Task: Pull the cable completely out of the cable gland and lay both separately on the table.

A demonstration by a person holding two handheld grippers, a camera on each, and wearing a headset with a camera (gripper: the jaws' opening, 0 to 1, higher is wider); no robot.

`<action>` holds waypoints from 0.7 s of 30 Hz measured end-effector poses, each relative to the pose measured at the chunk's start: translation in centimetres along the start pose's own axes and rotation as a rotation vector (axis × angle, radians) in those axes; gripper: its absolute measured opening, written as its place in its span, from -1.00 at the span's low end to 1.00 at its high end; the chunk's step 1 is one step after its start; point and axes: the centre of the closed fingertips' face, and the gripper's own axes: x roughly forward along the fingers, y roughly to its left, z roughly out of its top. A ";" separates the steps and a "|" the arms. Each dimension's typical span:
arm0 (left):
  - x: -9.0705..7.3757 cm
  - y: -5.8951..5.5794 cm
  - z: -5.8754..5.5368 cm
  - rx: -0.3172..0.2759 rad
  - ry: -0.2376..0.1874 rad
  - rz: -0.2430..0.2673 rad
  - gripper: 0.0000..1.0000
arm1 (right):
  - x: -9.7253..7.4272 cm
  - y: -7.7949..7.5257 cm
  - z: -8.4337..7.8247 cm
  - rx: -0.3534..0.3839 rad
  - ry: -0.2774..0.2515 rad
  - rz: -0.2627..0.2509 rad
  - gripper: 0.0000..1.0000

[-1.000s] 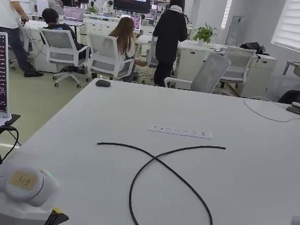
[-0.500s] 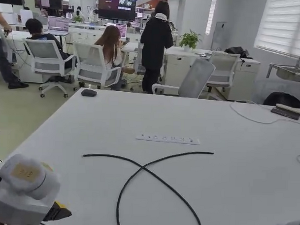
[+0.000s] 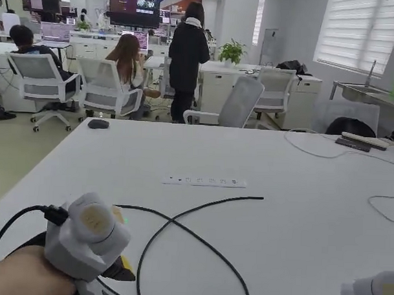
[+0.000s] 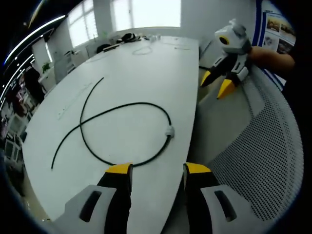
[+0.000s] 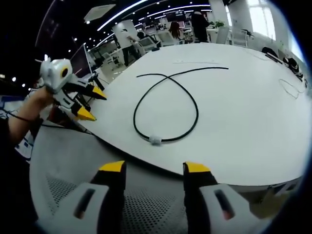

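Black looped cable [image 4: 131, 103] and its small white plastic cable gland [image 4: 169, 130], mid-frame, should be clamped separately by the empty, wide-open left gripper [image 4: 155, 168] and right gripper [image 5: 155, 166].

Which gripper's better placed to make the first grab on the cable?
Left, probably. The left gripper, open, sits at the table edge with the cable just past its tips and the cable gland close ahead. The right gripper, also open, hangs back over a mesh chair.

An open-plan office: rows of white desks [image 3: 212, 83] with swivel chairs [image 3: 105, 89], people [image 3: 127, 58] seated at them, a big wall screen [image 3: 134, 1], a potted plant [image 3: 231, 51] and window blinds [image 3: 356, 30].
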 end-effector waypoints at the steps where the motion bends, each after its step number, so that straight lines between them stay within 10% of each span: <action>1: 0.4 0.0 0.1 0.017 0.008 -0.011 -0.17 | 0.0 0.0 0.0 -0.004 -0.001 0.000 -0.02; 9: 5.5 0.1 -0.2 0.211 0.101 -0.101 -0.15 | 0.0 -0.1 0.0 0.001 -0.003 -0.008 -0.01; 21: 11.8 -2.7 2.1 0.124 0.085 -0.201 -0.36 | 0.0 -0.2 -0.1 0.016 0.003 -0.023 -0.02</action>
